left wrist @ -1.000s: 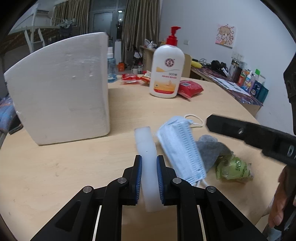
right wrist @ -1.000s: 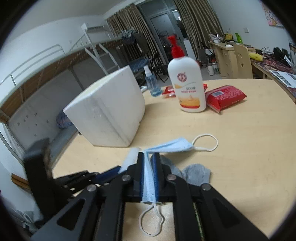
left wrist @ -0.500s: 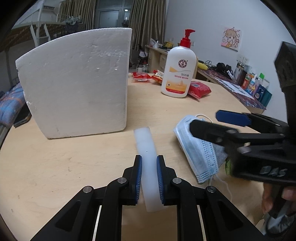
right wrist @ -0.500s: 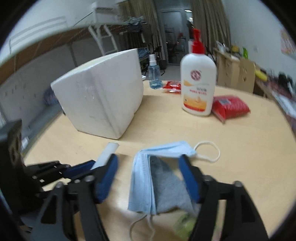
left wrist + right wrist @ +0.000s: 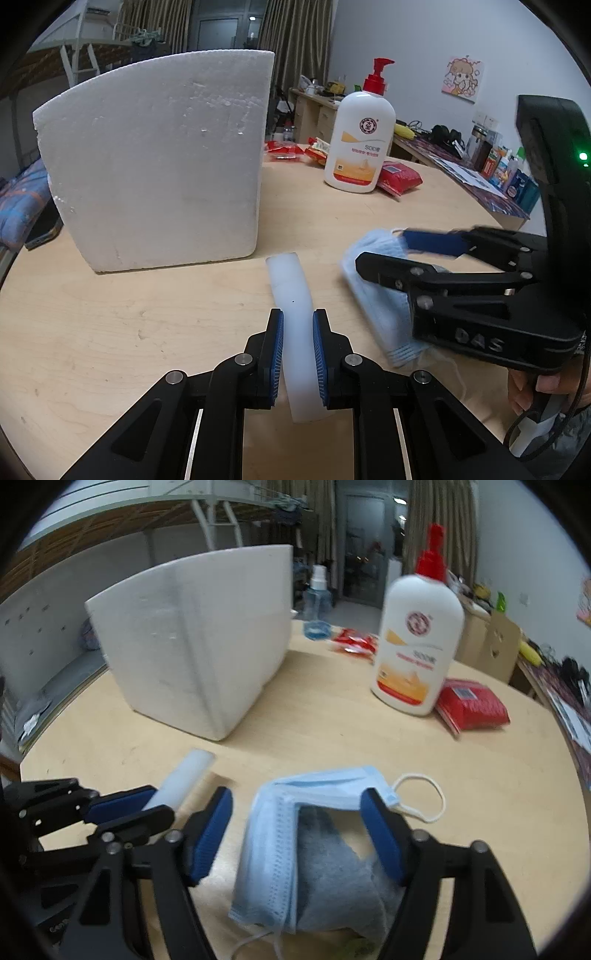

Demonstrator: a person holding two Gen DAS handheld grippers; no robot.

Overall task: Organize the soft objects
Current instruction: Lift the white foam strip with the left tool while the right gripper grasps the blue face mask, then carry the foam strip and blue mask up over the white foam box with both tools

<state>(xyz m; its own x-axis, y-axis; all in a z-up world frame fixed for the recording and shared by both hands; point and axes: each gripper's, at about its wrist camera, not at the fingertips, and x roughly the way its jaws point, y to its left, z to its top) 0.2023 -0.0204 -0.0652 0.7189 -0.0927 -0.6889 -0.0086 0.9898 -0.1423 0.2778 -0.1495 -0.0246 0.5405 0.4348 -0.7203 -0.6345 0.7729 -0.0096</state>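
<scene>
While my left gripper [image 5: 298,356] pinches the foam strip [image 5: 291,295], my right gripper [image 5: 295,834], jaws closing around the mask [image 5: 280,834], should pinch only its top fold.

The right tool [image 5: 391,251] hides most of the blue face mask [image 5: 373,295] at the right of the left wrist view. In the right wrist view the mask [image 5: 273,849] covers part of a grey cloth [image 5: 332,878], and the pump bottle [image 5: 417,642] is blurred.
</scene>
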